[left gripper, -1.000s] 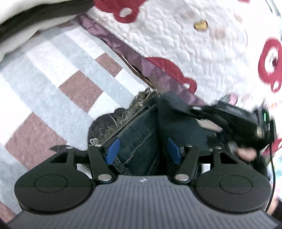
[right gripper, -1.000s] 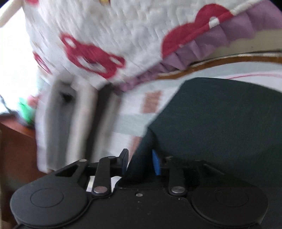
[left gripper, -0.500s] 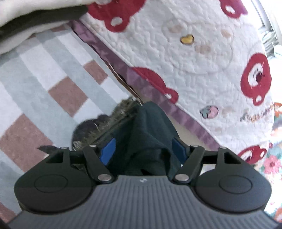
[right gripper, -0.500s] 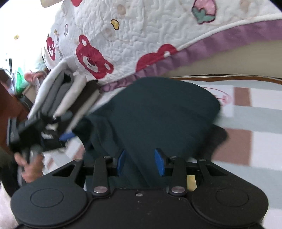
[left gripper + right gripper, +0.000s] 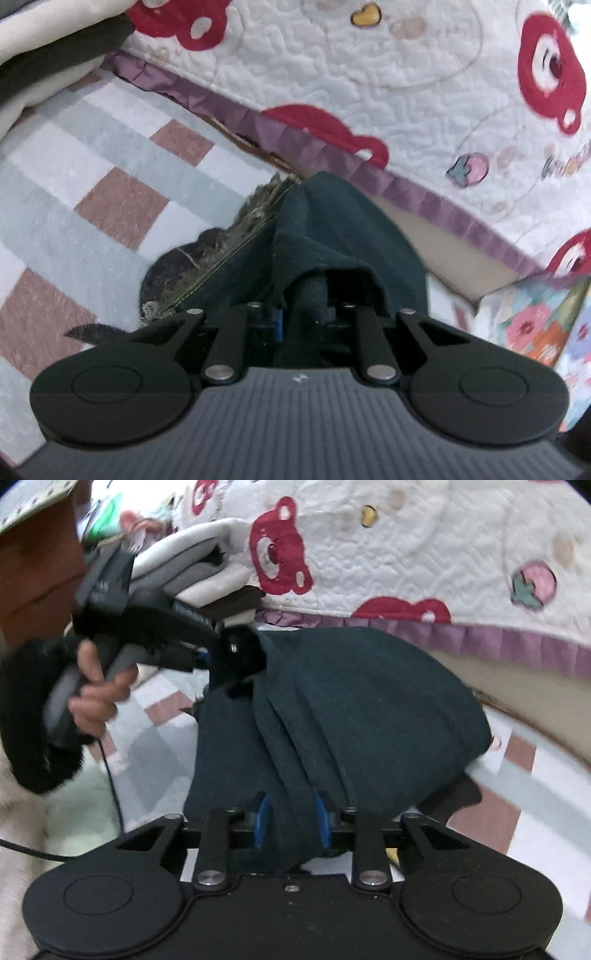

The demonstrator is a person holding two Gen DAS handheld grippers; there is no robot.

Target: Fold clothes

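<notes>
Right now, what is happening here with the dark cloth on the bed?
A person is folding a dark green garment on a checked sheet. The left gripper is closing on one bunched edge of it. The right gripper is closing on folds at the other end. A stack of folded clothes lies behind.

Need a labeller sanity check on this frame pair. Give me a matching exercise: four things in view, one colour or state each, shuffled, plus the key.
Things:
1. dark garment
2. quilt
3. blanket
4. folded stack

Descriptions:
A. white with red bears and a purple frilled edge
B. cream and grey layers, behind the left tongs
C. gripped at two spots, one by each tongs
D. pale grey, white and brown checks

Pairs: 1-C, 2-A, 3-D, 4-B
</notes>
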